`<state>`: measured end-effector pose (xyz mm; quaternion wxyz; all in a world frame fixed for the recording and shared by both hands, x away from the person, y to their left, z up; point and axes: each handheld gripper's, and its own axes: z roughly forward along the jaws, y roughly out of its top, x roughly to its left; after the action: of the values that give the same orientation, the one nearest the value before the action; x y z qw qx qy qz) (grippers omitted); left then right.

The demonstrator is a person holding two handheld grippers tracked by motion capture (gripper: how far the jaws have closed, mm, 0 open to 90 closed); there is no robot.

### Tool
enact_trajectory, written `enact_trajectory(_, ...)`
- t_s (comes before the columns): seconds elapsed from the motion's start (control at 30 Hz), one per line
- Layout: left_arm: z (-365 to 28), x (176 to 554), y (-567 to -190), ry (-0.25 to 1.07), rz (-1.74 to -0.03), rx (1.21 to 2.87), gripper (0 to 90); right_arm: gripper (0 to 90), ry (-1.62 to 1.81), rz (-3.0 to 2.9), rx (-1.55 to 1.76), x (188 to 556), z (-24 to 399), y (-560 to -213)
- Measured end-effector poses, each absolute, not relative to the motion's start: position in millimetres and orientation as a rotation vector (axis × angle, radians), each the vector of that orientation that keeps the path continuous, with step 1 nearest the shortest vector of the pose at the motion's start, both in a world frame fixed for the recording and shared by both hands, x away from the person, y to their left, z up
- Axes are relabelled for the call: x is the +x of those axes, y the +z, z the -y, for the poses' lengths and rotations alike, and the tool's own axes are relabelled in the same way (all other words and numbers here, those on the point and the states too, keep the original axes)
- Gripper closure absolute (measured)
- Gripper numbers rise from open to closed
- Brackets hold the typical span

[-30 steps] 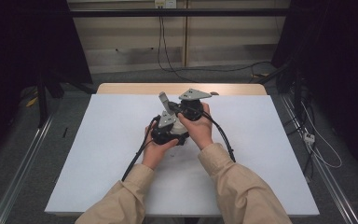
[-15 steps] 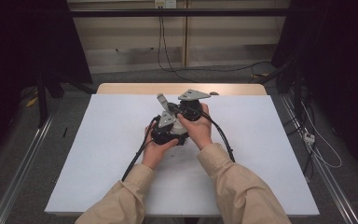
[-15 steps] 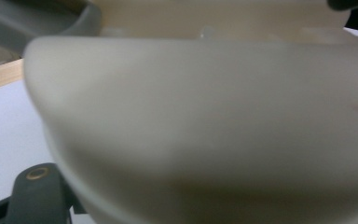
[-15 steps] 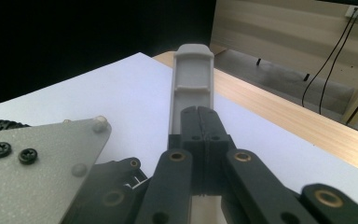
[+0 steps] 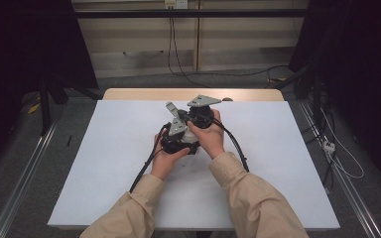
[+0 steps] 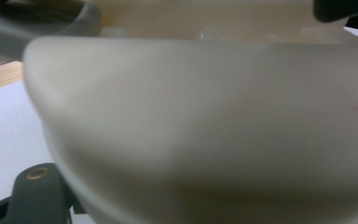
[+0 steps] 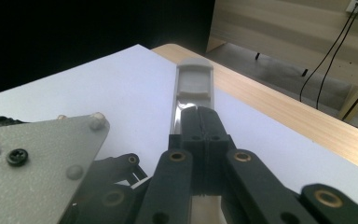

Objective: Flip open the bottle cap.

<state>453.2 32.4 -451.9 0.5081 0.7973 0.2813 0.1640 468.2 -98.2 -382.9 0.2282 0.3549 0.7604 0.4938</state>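
Two hand-held grippers are held close together above the middle of a white table (image 5: 104, 163), seen from above. The left gripper (image 5: 177, 135) is gripped at about 7 o'clock of the right gripper (image 5: 202, 110), the two touching or nearly so. In the right gripper view, its black fingers (image 7: 204, 126) are seen pressed together, with a pale grey finger pad (image 7: 194, 79) beyond them. The left gripper's fingers are shut; its view is blocked by a blurred cream surface (image 6: 205, 121) very near the lens. Beige sleeves (image 5: 258, 198) enter from 6 o'clock.
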Motion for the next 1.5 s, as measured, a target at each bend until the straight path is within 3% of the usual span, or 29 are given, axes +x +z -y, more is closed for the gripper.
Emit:
enact_trajectory(0.83, -33, 453, -452, 0.403, -0.666, 1.923, 18.6, 88.8, 1.377, -2.090, 0.989, 468, 99, -383)
enact_trajectory(1.27, -38, 451, -448, 0.362, -0.660, 1.959, 11.8, 70.7, 1.389, -2.100, 0.977, 462, 108, -383)
enact_trajectory(1.5, -49, 448, -444, 0.362, -0.674, 1.940, 8.9, 51.1, 1.392, -2.097, 0.989, 460, 112, -383)
